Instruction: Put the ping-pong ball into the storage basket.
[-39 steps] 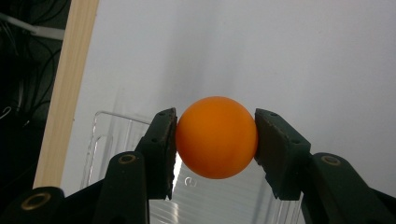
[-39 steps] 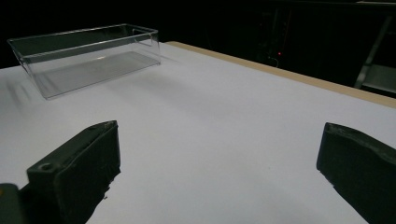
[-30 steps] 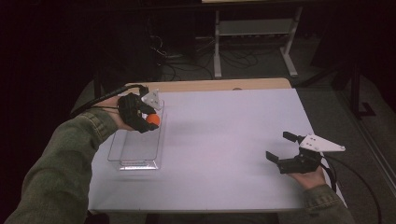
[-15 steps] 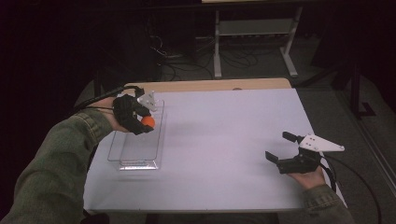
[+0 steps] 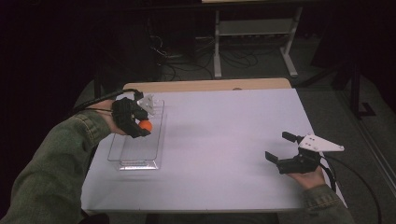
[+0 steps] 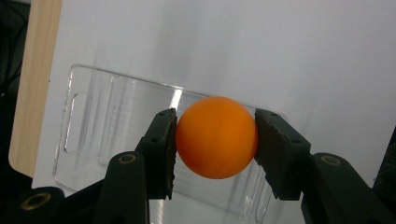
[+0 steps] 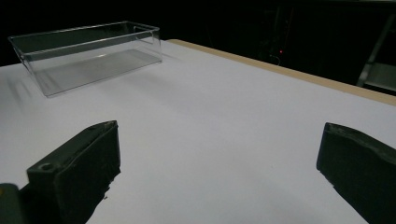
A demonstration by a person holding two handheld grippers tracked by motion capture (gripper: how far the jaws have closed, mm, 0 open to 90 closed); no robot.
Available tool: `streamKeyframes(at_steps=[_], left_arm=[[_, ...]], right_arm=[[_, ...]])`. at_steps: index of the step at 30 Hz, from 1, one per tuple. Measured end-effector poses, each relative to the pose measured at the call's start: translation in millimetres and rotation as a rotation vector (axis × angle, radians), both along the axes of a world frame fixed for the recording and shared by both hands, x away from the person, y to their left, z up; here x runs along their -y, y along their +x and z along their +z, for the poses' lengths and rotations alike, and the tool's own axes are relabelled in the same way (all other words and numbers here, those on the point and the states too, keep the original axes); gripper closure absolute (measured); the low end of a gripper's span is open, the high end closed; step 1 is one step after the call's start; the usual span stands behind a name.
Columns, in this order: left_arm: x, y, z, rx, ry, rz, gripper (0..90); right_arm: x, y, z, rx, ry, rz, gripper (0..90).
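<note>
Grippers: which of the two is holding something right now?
The left gripper: its jaws clamp an orange ball above the clear bin. The right gripper rests open on the table, nothing between its jaws.

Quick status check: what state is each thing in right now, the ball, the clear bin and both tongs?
Orange ball: clamped between the left tongs' pads, held above the bin.
Clear bin: upright on the white table, nothing lying in it.
Left tongs: shut on the ball.
Right tongs: open, holding nothing, low over the table's near right.
</note>
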State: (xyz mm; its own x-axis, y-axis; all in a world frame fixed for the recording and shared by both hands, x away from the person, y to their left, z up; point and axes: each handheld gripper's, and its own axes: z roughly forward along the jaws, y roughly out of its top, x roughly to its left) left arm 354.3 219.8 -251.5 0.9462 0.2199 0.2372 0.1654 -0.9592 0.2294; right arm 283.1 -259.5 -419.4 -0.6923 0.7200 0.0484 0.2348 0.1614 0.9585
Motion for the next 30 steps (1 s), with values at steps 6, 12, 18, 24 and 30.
streamKeyframes(at_steps=[6,12,18,24,30], left_arm=[[-1.4,-1.2,-4.5,-0.028,0.01,-0.006,50.5],[-3.8,-3.4,-5.4,-0.037,0.02,-0.006,50.5],[-5.4,-4.3,-10.6,-0.069,0.037,-0.011,50.5],[-6.0,-4.6,-19.1,-0.073,0.028,-0.015,50.4],[-5.3,-4.5,-26.5,-0.08,0.021,-0.023,50.4]], right_arm=[[0.2,0.0,0.0,-0.001,0.001,-0.001,0.0],[0.1,-0.3,0.1,-0.003,0.001,-0.001,0.0],[-0.1,-0.1,0.1,0.001,0.002,-0.002,0.0],[-0.2,-0.2,0.0,-0.002,0.0,-0.002,0.0],[0.0,-0.1,-0.2,-0.001,-0.004,-0.001,0.0]])
